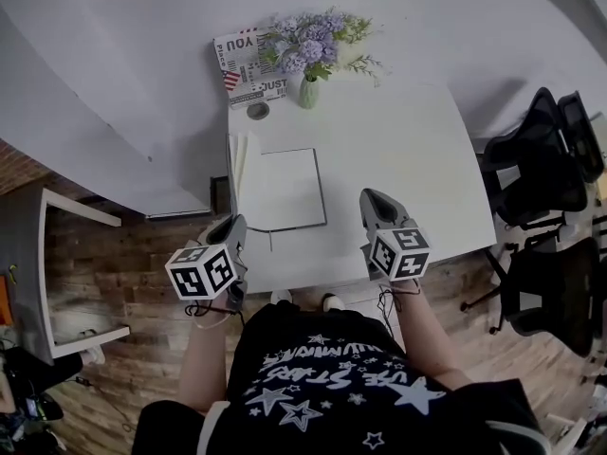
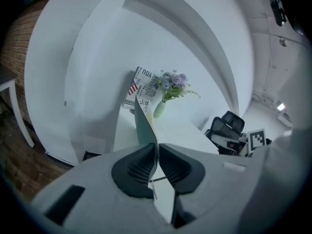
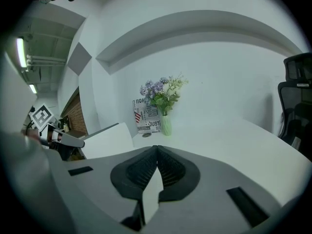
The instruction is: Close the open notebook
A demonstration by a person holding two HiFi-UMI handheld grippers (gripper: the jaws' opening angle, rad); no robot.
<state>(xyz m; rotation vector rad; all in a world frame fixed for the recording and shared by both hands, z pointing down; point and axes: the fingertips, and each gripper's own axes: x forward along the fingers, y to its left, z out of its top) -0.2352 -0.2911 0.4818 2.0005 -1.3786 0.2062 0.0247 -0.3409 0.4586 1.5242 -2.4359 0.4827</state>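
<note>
The notebook (image 1: 282,189) lies open on the white table (image 1: 408,140), its right page flat. Its left cover (image 1: 238,171) stands lifted, almost on edge. My left gripper (image 1: 234,224) is at the notebook's near left corner. In the left gripper view this gripper (image 2: 156,152) is shut on the thin cover (image 2: 145,126), which runs up and away from between the pads. My right gripper (image 1: 371,198) hovers over the table to the right of the notebook and apart from it. In its own view the right gripper (image 3: 156,151) is shut with nothing in it, and the raised cover (image 3: 106,139) shows at the left.
A vase of purple flowers (image 1: 309,88), a printed card (image 1: 248,66) and a small round object (image 1: 257,111) stand at the table's far edge. Black office chairs (image 1: 548,164) are at the right. A white side table (image 1: 55,254) is at the left on the wood-look floor.
</note>
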